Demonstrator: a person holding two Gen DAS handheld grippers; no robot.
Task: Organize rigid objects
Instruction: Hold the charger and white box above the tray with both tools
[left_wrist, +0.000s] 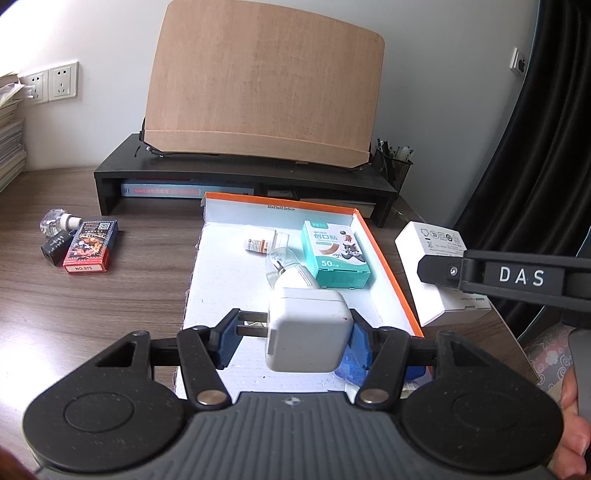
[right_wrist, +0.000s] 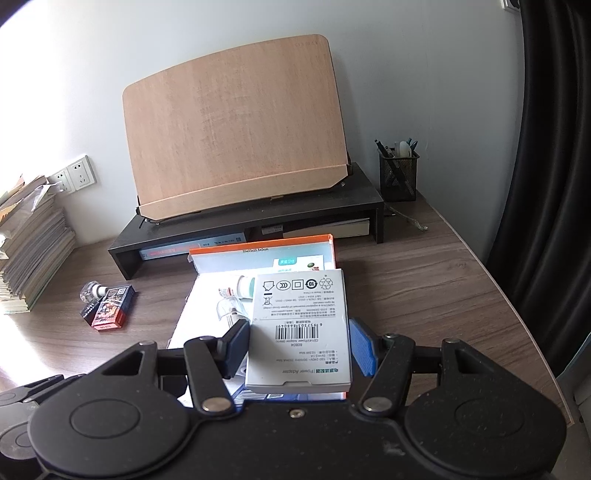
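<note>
Left gripper (left_wrist: 291, 334) is clamped on a white charger (left_wrist: 308, 328), prongs against the left pad, held above the near end of an open orange-edged tray (left_wrist: 384, 251) on the desk (left_wrist: 110, 306). Right gripper (right_wrist: 299, 347) is clamped on a white adapter box (right_wrist: 301, 325), barcode side up, held over the tray's right edge. Inside the tray a teal plaster box (left_wrist: 334, 254), a small white bottle (left_wrist: 260, 242) lying on its side and a clear bulb-shaped item (left_wrist: 286, 266) are seen near the far end. Left of the tray, well apart, a card deck (left_wrist: 90, 245), a small black item (left_wrist: 55, 247) and a clear bottle (left_wrist: 59, 219) are grouped, touching. Behind the tray a black shelf riser (left_wrist: 240, 177) carries a tilted wooden board (left_wrist: 264, 81). A mesh pen cup (right_wrist: 399, 175) stands at its right, a paper stack (right_wrist: 29, 258) at far left.
</note>
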